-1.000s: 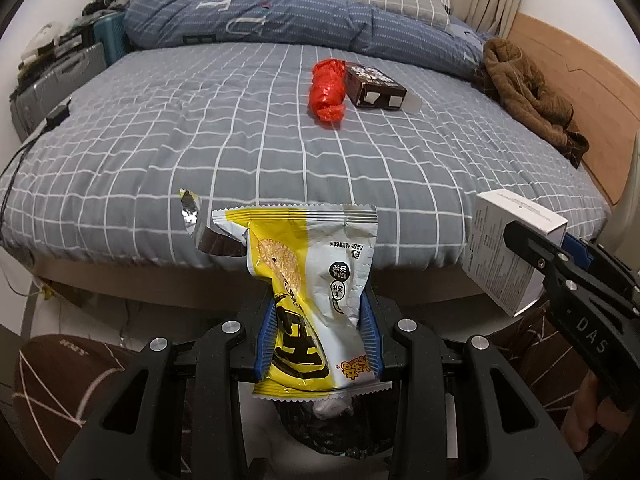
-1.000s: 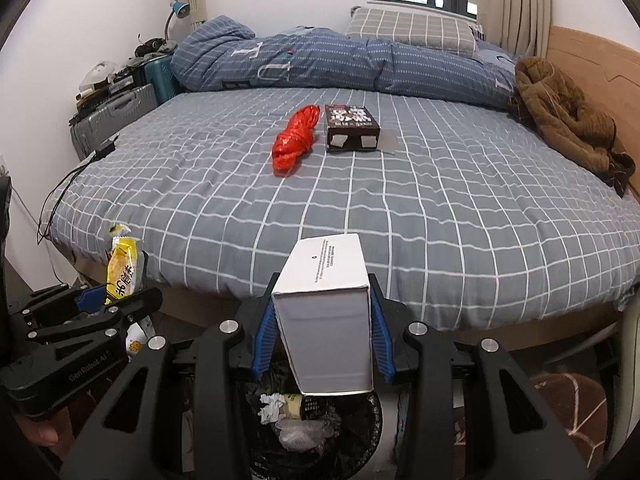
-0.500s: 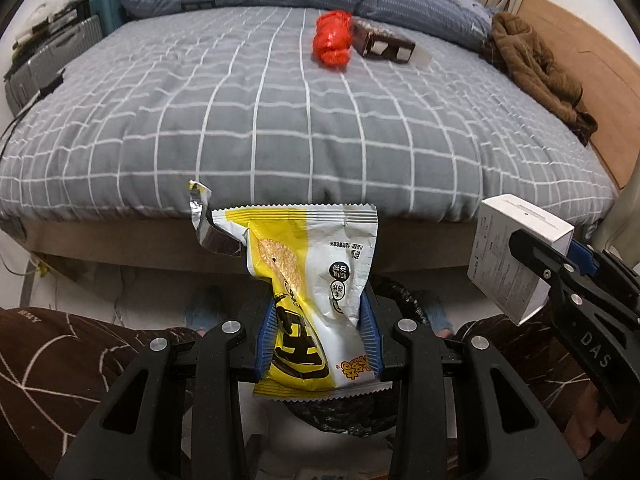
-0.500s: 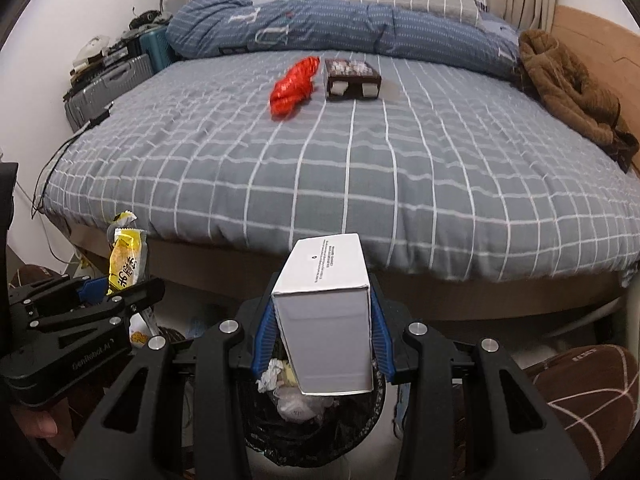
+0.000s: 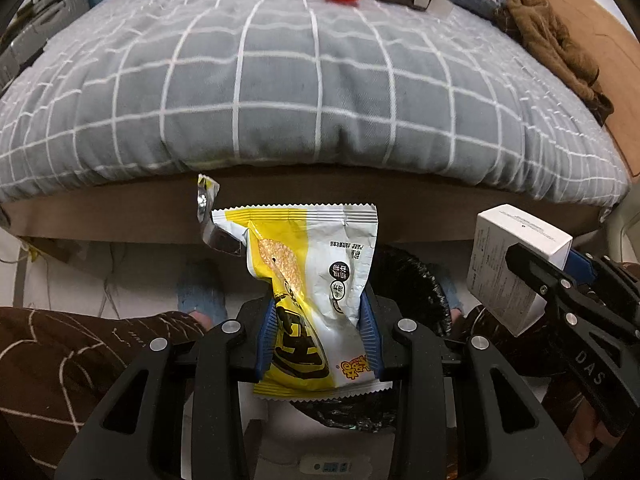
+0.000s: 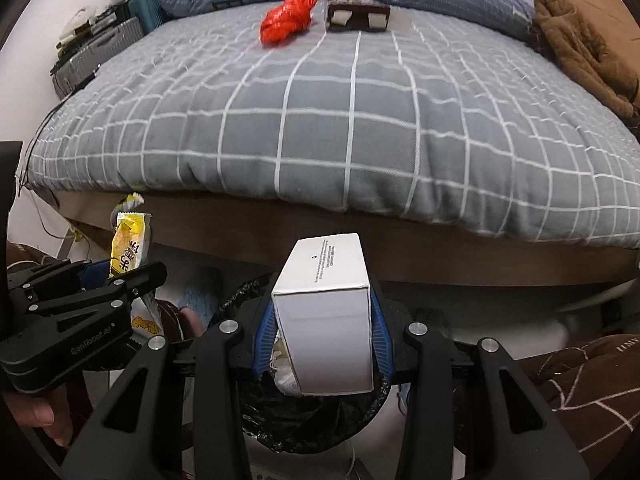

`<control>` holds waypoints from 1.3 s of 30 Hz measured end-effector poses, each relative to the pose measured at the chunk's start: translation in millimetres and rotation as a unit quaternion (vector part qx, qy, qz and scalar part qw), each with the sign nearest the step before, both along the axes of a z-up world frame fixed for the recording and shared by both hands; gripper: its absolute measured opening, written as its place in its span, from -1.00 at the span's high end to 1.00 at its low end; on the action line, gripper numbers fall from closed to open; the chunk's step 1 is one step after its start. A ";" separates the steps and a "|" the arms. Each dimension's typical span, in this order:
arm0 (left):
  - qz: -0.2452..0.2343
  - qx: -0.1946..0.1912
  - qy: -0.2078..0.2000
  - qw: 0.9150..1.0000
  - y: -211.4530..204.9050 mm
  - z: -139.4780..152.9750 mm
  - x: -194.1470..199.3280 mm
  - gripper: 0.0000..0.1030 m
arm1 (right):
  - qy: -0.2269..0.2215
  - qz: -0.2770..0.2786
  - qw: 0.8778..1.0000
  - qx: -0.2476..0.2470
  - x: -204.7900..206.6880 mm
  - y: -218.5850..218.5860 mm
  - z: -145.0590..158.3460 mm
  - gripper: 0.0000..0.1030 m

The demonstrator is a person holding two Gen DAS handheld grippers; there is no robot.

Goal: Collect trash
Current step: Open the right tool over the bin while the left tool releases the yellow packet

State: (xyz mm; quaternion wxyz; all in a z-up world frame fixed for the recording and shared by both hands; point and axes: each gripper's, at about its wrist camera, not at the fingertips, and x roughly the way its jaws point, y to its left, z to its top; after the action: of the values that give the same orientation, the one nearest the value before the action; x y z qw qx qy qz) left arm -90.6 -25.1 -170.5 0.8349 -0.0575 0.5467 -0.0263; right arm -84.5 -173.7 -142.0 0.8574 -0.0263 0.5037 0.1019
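Vs one second back: I see both views tipped down, bed (image 5: 320, 80) slid to frame top, black-lined bin (image 6: 312, 412) now filling lower centre. Left gripper (image 5: 318, 336) clamped on yellow snack wrapper (image 5: 316, 288), centre frame. Right gripper (image 6: 322, 336) clamped on white box (image 6: 326, 320), directly over bin. Red bag (image 6: 290, 16), dark box (image 6: 357, 18) upper centre on bed.

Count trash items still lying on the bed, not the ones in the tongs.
2. The red crumpled bag lies on the far part of the bed, and the dark box sits just right of it. More may be hidden by the bedding beyond.
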 end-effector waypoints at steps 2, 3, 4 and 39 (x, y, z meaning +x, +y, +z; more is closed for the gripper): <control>-0.001 0.001 0.005 1.000 0.2 -5.8 2.5 0.32 | 0.010 0.002 1.000 -0.003 4.1 2.2 -7.1 0.25; -0.001 0.003 0.008 1.000 0.6 -9.5 4.3 0.32 | 0.013 0.003 1.000 -0.005 5.7 2.9 -10.4 0.25; -0.001 0.004 0.010 1.000 0.9 -13.1 5.9 0.32 | 0.019 0.004 1.000 -0.008 7.8 3.9 -15.1 0.25; -0.049 0.005 0.007 0.999 -57.3 -15.8 16.4 0.29 | 0.018 -0.091 0.995 -0.021 12.6 -64.8 -16.9 -0.71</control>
State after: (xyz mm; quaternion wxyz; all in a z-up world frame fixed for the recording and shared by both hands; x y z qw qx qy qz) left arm -74.3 -82.4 -186.4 0.8291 -0.0265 0.5547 -0.0642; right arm -71.9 -238.4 -158.9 0.8533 0.0035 0.5212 0.0134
